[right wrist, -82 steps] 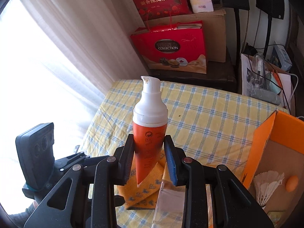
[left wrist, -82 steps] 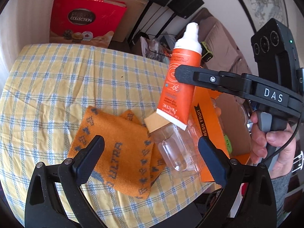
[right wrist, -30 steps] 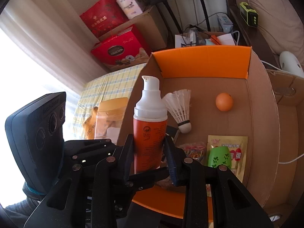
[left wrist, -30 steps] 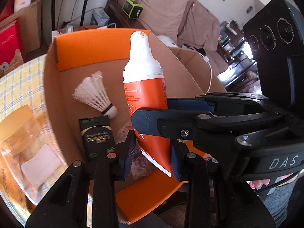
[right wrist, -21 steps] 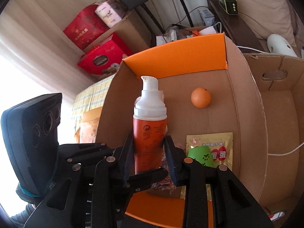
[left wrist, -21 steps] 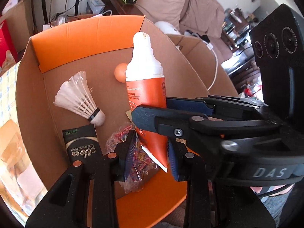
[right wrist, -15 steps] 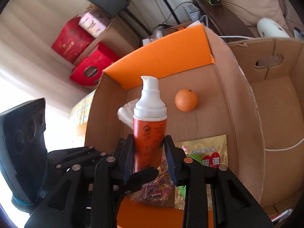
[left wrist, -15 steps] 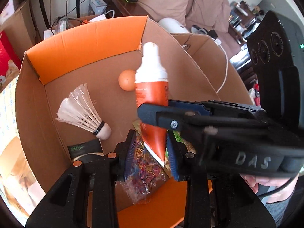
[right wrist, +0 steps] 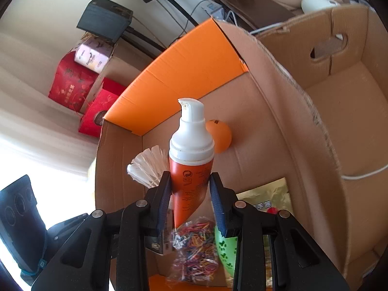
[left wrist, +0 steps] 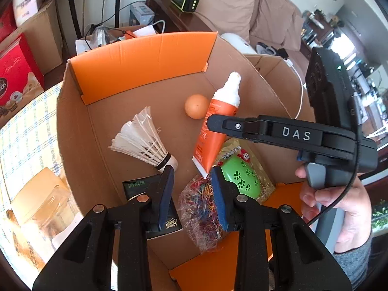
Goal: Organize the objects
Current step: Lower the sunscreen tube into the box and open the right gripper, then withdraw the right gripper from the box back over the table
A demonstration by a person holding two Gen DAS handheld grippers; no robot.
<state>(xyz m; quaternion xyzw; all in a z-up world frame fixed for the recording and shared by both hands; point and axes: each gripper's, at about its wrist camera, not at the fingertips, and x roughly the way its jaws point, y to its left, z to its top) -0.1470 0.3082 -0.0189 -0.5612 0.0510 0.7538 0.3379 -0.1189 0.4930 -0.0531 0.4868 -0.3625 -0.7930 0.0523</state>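
My right gripper [right wrist: 189, 189] is shut on an orange pump tube with a white cap [right wrist: 190, 169] and holds it over the open cardboard box [right wrist: 278, 111]. In the left wrist view the tube [left wrist: 213, 126] hangs tilted above the box floor, pinched by the right gripper's black finger [left wrist: 242, 127]. My left gripper [left wrist: 191, 181] is open and empty, just below the tube's crimped end, over a bag of coloured rubber bands [left wrist: 201, 206].
The box with orange flaps [left wrist: 143, 58] holds a white shuttlecock [left wrist: 143, 140], an orange ball [left wrist: 196, 106], a green paw-print case [left wrist: 240, 177], a gold packet [right wrist: 266, 198] and a black pack [left wrist: 145, 186]. A clear jar [left wrist: 41, 206] lies on the checked tablecloth [left wrist: 26, 131] at left.
Both grippers moved from the table to over the box. My left gripper had closed on the tube's lower end, and has now opened and pulled back. The right gripper still holds the tube.
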